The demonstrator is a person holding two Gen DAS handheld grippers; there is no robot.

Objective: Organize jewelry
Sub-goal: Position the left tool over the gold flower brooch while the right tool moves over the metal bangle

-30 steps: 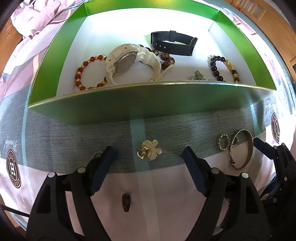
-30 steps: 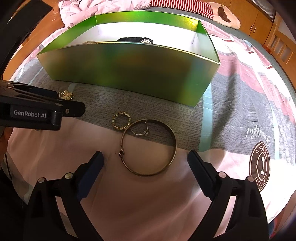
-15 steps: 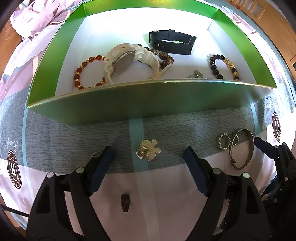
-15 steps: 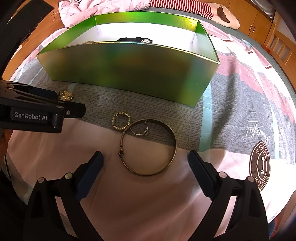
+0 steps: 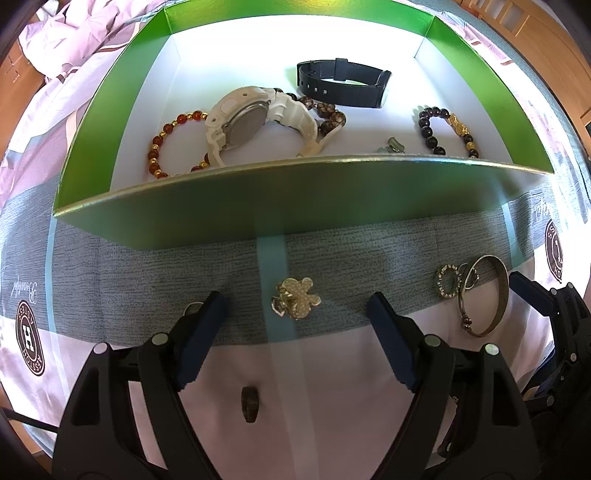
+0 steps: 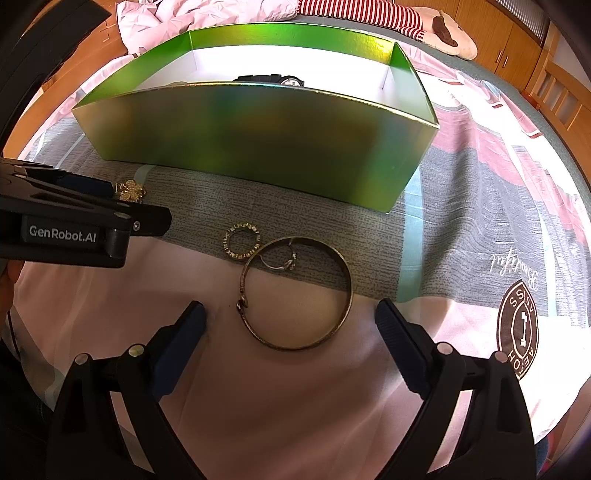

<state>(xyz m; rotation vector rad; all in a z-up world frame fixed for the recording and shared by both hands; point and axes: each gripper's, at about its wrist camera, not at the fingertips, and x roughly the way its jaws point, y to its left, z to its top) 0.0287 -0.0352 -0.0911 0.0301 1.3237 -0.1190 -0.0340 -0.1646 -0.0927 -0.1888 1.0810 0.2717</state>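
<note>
Jaws of both grippers stand apart, empty: the left gripper straddles the gold brooch, the right gripper the bangle. Pick-up stage; each must close, then lift toward the green box at twelve o'clock.

A pink and grey printed bedsheet with round brown logos covers the bed, with a red-and-white striped soft toy and wooden cabinets beyond its far edge.

"GenRobot.AI" on the left tool; "Beautiful" on the bedspread
</note>
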